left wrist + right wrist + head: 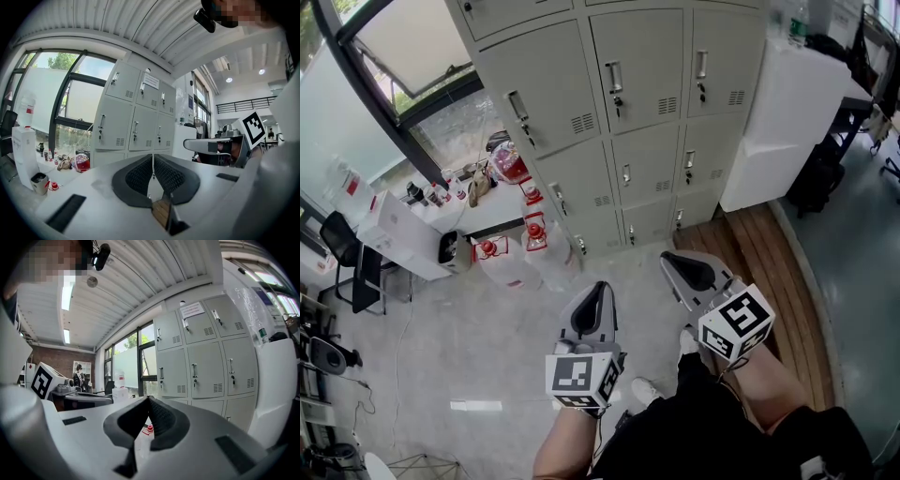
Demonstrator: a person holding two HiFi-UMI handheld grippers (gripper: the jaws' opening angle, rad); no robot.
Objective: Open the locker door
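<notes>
A bank of grey metal lockers point(623, 103) fills the top of the head view, every door closed, each with a small upright handle point(613, 77). My left gripper point(599, 287) hovers over the floor well short of the lockers, its dark ribbed pads pressed together with nothing between them. To its right, my right gripper point(668, 257) is also shut and empty, a little closer to the bottom row. The left gripper view shows the lockers point(135, 123) ahead beyond the jaw tips point(153, 156). In the right gripper view the doors point(206, 363) stand right of the tips point(148, 399).
A tall white cabinet point(789, 112) adjoins the lockers on the right, with a wooden floor strip point(764, 248) in front. Large water bottles with red caps point(517, 255), a white box point(401, 234) and clutter sit left of the lockers below a window. A black chair point(349, 258) stands far left.
</notes>
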